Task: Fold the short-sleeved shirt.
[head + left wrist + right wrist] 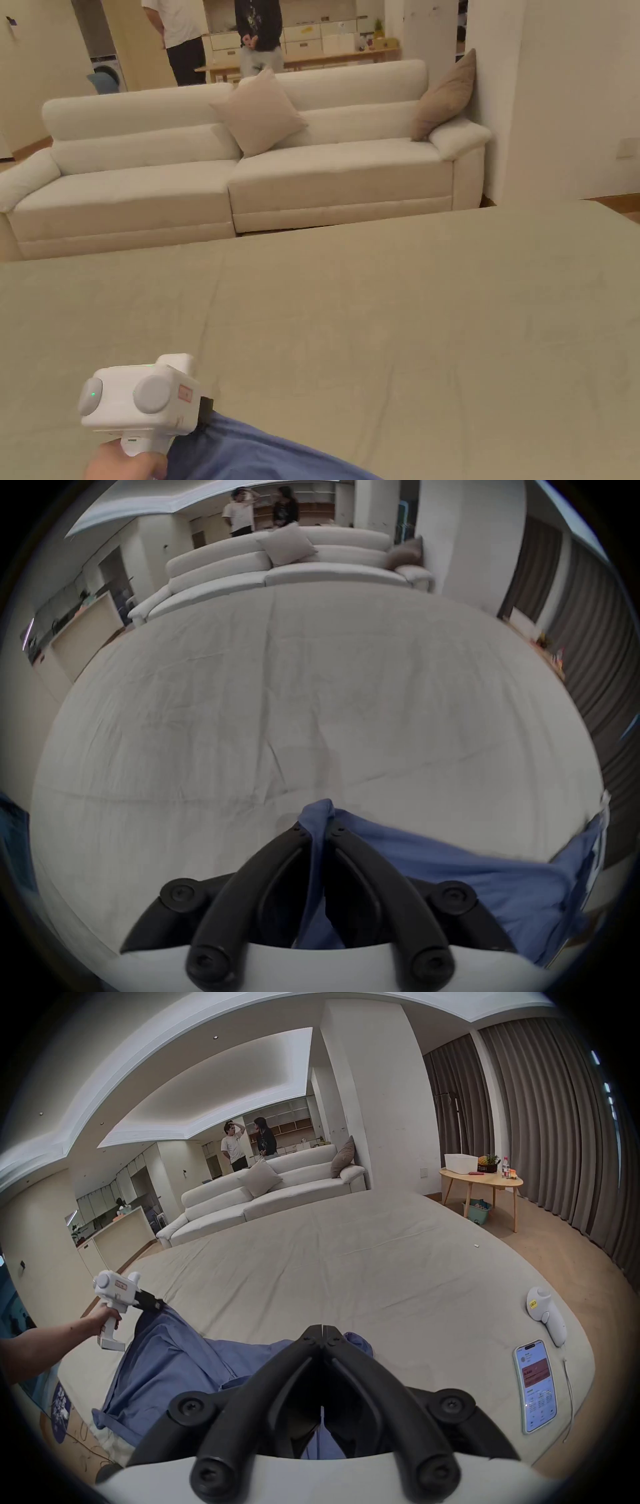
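Pinching a bunched edge of the blue short-sleeved shirt point(433, 871), the left gripper point(320, 826) lifts it off the bed point(277, 694). Right gripper point(322, 1333): fingers pressed together w/ cloth running between them, shirt trailing left of the tips. Risk: a thin pinch may slip, or the bunched fabric folds crooked.

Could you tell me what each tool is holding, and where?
Both hold the blue shirt: the left tool pinches a bunched edge; the right tool's hold is hidden.

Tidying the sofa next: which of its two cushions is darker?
The brown cushion propped at the sofa's right armrest; the cushion in the middle is paler beige.
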`<state>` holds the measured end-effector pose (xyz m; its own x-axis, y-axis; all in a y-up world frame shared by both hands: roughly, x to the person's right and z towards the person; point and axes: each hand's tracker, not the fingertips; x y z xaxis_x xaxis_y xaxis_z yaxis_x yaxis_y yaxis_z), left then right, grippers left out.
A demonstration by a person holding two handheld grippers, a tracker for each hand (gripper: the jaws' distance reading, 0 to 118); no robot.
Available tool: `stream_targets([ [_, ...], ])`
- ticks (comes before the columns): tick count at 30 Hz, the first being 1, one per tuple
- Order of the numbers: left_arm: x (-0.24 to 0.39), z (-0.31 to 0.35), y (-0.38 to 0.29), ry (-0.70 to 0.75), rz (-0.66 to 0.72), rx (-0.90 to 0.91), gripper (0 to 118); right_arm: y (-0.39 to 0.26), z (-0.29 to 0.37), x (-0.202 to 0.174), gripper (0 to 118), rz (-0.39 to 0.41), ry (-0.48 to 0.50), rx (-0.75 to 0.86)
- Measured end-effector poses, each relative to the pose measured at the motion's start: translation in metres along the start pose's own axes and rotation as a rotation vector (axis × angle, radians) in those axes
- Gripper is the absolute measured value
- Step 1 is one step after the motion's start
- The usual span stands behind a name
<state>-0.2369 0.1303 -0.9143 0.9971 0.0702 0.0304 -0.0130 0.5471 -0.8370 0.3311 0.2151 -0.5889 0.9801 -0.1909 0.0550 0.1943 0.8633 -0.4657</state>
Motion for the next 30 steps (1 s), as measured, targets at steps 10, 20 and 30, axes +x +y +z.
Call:
stream_targets([
  [10, 0.006, 0.075, -0.021, -0.046, -0.018, 0.124, 4, 0.023, -0.054, 0.013, 89, 0.092, 0.080, -0.071],
  [20, 0.012, 0.089, -0.035, -0.045, -0.077, 0.111, 4, -0.020, -0.154, 0.025, 73, 0.230, 0.040, -0.352],
  [30, 0.010, 0.109, -0.057, -0.039, -0.051, 0.181, 4, -0.015, -0.123, 0.007, 6, 0.085, 0.025, -0.216],
])
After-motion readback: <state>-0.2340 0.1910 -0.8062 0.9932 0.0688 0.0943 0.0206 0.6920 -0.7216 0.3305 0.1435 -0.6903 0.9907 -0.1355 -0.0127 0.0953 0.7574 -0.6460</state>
